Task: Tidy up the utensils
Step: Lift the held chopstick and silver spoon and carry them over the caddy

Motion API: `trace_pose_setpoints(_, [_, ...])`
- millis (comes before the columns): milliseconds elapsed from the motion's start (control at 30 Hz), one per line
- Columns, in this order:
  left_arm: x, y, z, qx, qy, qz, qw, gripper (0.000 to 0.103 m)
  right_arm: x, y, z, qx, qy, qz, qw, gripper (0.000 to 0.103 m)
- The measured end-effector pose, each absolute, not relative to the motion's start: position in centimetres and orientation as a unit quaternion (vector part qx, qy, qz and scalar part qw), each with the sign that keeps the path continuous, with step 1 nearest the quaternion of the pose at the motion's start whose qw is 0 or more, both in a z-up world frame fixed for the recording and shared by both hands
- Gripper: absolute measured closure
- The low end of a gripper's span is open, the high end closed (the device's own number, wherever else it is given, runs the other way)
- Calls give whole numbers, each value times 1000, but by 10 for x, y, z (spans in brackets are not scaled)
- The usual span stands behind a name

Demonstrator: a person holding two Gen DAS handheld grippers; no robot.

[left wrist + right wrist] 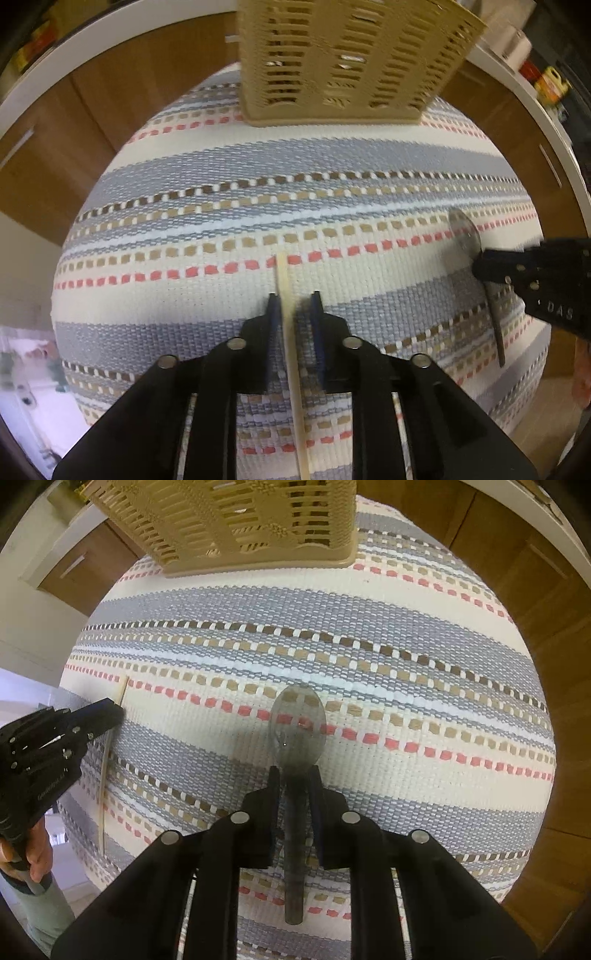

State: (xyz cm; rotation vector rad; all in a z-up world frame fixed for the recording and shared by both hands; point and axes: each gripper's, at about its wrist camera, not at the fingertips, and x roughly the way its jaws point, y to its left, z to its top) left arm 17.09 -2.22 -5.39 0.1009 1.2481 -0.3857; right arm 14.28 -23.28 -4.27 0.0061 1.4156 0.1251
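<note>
A thin pale wooden chopstick (286, 317) lies on the striped woven mat (258, 177), running between the fingers of my left gripper (294, 310). The jaws stand a little apart on either side of it, with a gap on the right. My right gripper (295, 786) is closed around the neck of a clear grey plastic spoon (297, 725) lying on the mat, bowl pointing away. The spoon (466, 230) and right gripper (524, 273) also show at the right of the left wrist view. The chopstick (105, 760) and left gripper (103, 716) show at the left of the right wrist view.
A beige slotted plastic utensil basket (343, 55) stands at the far edge of the mat, also in the right wrist view (236, 520). Brown wooden cabinets (55, 147) and a white edge surround the mat.
</note>
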Motion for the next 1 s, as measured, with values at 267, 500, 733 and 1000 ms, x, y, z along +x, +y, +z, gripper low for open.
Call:
trace_pose_setpoints(267, [181,-54,-59,123,596,-198,768,79,157,-212,-47,-11,655,61,753,85])
trace_pose_setpoints(500, [180,-60,-59,124,583,-184,781,99,151,-185,-49,-75,631,62,770,93])
trace_pose_setpoints(733, [172,-36,-22,36,511,-197,836,99,130,-183,-24,-50,571,107,812,93])
trace_pose_setpoints(1000, [147,-17,55,-28,361,-218,906,99,106,-201,38,16,473,149,868,93])
